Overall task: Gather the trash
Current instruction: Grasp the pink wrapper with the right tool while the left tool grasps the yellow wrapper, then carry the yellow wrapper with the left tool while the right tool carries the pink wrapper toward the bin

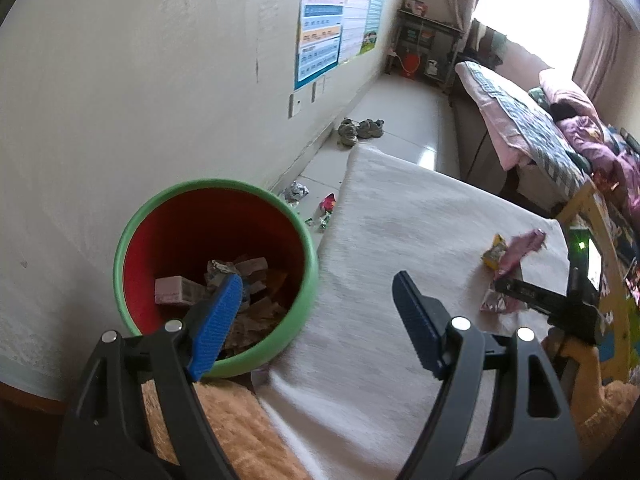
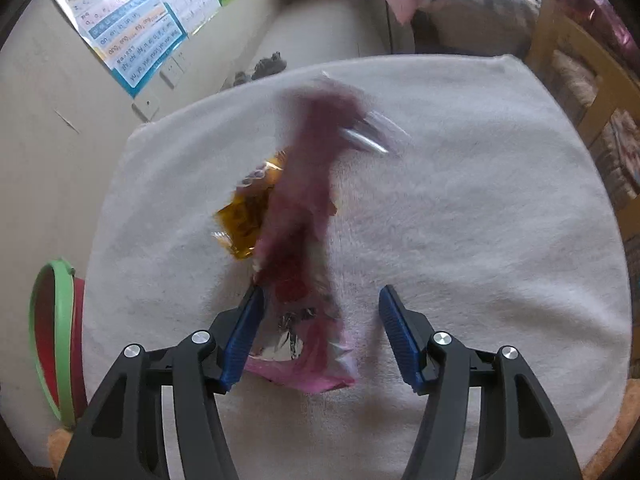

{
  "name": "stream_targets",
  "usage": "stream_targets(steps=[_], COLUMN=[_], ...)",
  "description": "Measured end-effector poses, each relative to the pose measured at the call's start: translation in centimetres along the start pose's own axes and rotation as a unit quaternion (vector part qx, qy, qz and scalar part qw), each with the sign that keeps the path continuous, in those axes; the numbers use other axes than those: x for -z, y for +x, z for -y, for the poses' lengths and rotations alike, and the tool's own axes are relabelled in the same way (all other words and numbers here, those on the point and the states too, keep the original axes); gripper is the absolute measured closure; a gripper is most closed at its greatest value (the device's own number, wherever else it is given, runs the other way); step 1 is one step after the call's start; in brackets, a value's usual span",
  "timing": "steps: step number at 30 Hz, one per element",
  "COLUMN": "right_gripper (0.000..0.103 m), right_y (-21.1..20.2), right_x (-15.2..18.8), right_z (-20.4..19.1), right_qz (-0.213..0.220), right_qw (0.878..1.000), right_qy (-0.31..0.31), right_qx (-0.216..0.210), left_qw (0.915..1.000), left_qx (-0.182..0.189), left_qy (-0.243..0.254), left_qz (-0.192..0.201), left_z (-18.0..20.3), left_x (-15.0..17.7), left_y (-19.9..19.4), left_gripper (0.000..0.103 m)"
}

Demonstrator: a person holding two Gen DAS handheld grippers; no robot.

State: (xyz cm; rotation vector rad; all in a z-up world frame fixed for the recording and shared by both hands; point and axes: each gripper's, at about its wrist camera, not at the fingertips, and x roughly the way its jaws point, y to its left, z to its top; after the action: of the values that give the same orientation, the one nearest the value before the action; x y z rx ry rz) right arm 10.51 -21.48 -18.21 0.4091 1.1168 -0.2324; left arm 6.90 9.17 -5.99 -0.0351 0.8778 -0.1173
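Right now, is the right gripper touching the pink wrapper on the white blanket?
Cannot tell. In the right wrist view the pink wrapper lies between the open jaws of the right gripper, close against the left one, but motion blur hides any contact.

pink wrapper (image 2: pixel 304 240), yellow wrapper (image 2: pixel 244 220), green-rimmed red bin (image 1: pixel 212 248)

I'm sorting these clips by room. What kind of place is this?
Most likely a home bedroom: a bed with rumpled bedding under a curtained window, children's learning charts on the wall, and shoes on the tiled floor.
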Motion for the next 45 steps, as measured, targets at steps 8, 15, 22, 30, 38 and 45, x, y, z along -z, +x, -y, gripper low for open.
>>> stream_targets(steps=[8, 15, 22, 30, 38, 45], right_gripper=[0.098, 0.098, 0.098, 0.098, 0.098, 0.098], right_y=[-3.2, -8.4, -8.7, -8.8, -8.7, -9.0], right_x=[1.1, 4.5, 6.4, 6.5, 6.3, 6.4], right_z=[2.9, 7.5, 11.9, 14.3, 14.8, 14.0], right_qz=[0.020, 0.073, 0.088, 0.099, 0.103, 0.107], right_qw=[0.998, 0.995, 0.993, 0.989, 0.988, 0.989], right_qy=[0.006, 0.017, 0.066, 0.095, 0.101, 0.086], right_qx=[-0.061, -0.060, -0.038, -0.049, -0.057, -0.052], left_qw=[0.9986, 0.9909, 0.9804, 0.9773, 0.9777, 0.9775], left_qx=[0.022, 0.096, 0.147, 0.120, 0.110, 0.128], left_qy=[0.047, 0.091, 0.105, 0.125, 0.111, 0.100], left_qz=[-0.002, -0.025, -0.079, -0.122, -0.140, -0.135], left_z=[4.9, 11.3, 19.1, 24.0, 23.6, 21.8], left_x=[0.0, 0.6, -0.1, -0.1, -0.2, 0.0], left_y=[0.4, 3.0, 9.7, 15.7, 16.4, 13.3], left_gripper=[0.028, 0.028, 0.029, 0.056, 0.099, 0.102])
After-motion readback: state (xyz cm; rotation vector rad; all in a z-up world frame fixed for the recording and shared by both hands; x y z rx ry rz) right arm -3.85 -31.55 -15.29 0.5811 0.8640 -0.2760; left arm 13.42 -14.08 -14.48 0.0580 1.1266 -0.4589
